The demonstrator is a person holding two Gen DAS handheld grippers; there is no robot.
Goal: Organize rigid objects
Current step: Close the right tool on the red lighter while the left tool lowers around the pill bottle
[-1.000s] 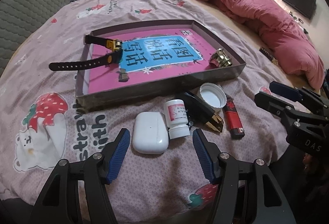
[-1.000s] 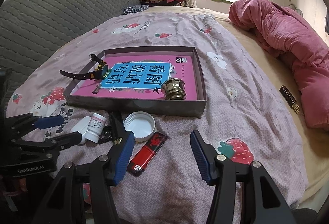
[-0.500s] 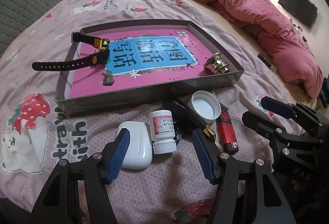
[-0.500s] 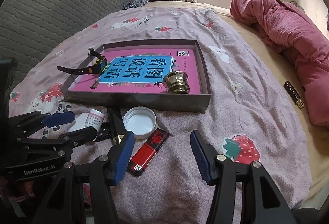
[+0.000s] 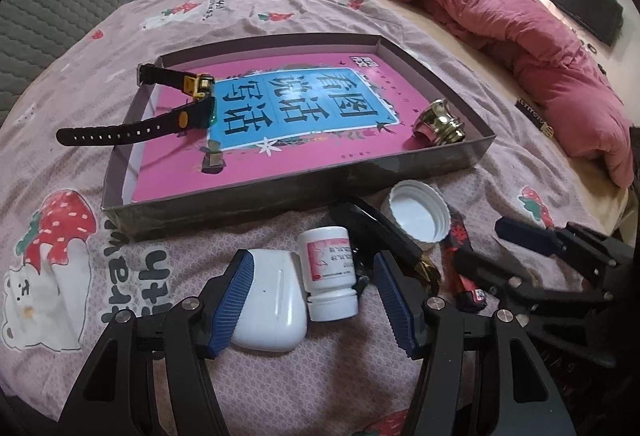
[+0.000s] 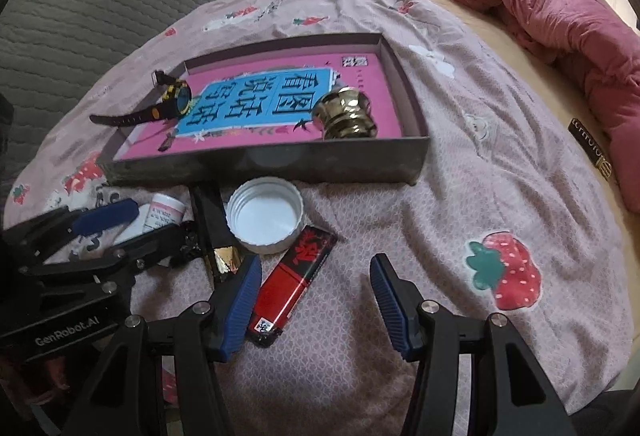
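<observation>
Watch (image 5: pixel 188 108) and knob (image 5: pixel 438 122) in tray (image 5: pixel 280 192)

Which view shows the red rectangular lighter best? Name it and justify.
The right wrist view: the red rectangular lighter lies whole on the bedspread, near the right gripper's open jaws, black pattern and label visible. In the left wrist view the lighter is mostly hidden behind the white plastic cap and the right gripper.

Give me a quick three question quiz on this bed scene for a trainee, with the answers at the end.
1. True or false: the wristwatch lies wholly inside the tray.
2. Which item lies between the right gripper fingers: A cap, B lighter, C bottle?
3. Name the brass thing in the tray's corner.

Key: 1 false, a strap hangs over the wall. 2 B. 3 a knob.
</observation>
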